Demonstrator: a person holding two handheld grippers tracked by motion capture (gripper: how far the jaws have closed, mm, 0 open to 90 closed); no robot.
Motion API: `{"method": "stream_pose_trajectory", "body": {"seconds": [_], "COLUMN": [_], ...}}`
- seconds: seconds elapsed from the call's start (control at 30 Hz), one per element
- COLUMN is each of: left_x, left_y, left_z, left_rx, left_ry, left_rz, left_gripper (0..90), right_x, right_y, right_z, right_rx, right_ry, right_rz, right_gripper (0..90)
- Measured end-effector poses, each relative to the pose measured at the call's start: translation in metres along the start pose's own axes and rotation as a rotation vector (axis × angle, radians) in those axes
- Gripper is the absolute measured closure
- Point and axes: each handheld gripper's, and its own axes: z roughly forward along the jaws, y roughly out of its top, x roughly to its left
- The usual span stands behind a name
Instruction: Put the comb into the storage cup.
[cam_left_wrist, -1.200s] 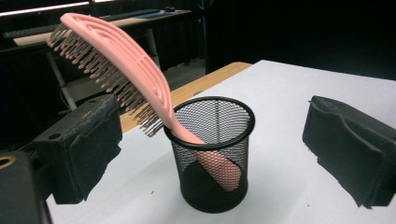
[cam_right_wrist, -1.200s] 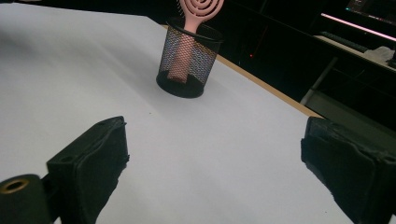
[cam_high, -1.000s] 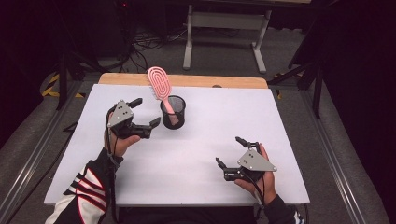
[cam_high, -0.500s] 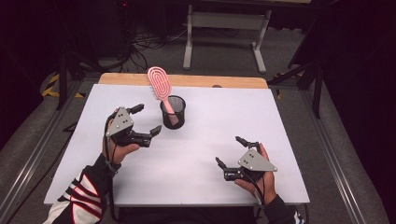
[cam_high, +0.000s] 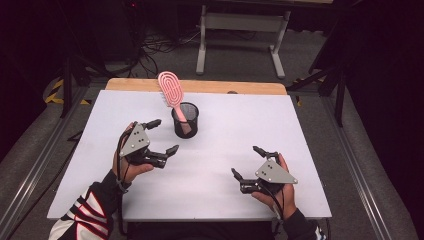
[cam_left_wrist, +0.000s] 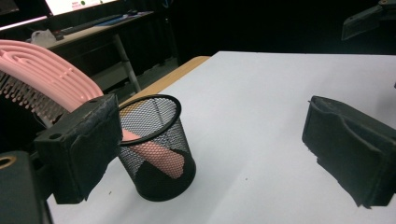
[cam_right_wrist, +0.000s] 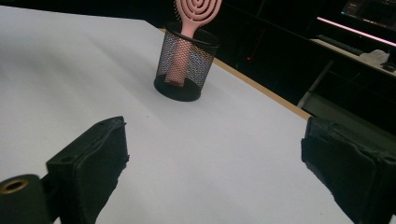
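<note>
Here, left gripper (cam_high: 161, 135) jaws wide, empty — brush cup (cam_high: 184, 120) just beyond.

A lab or recording studio, by the look of it: dark room, grey carpet, a white desk (cam_high: 300, 130) lit from above, cables (cam_high: 160, 45) tangled behind it, a metal stand (cam_high: 240, 22) beyond, hazard tape (cam_high: 55, 92) left.
</note>
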Motion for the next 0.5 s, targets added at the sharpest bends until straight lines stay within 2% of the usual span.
{"method": "stream_pose_trajectory", "body": {"seconds": [0.3, 0.33, 0.5], "left_x": [-0.014, -0.015, -0.022], "left_y": [-0.007, -0.007, -0.009], "left_z": [-0.003, -0.004, -0.009], "left_rx": [0.011, 0.017, 0.025], "left_ry": [-0.019, -0.016, -0.016], "left_rz": [0.019, 0.036, 0.045], "left_gripper": [6.6, 6.7, 6.7], "right_x": [0.000, 0.000, 0.000], "right_y": [0.000, 0.001, 0.001], "right_z": [-0.001, -0.001, -0.002], "right_rx": [-0.006, -0.006, -0.008], "right_ry": [-0.003, -0.003, -0.002], "right_rz": [-0.003, -0.005, -0.005], "right_gripper": [7.6, 7.5, 7.5]}}
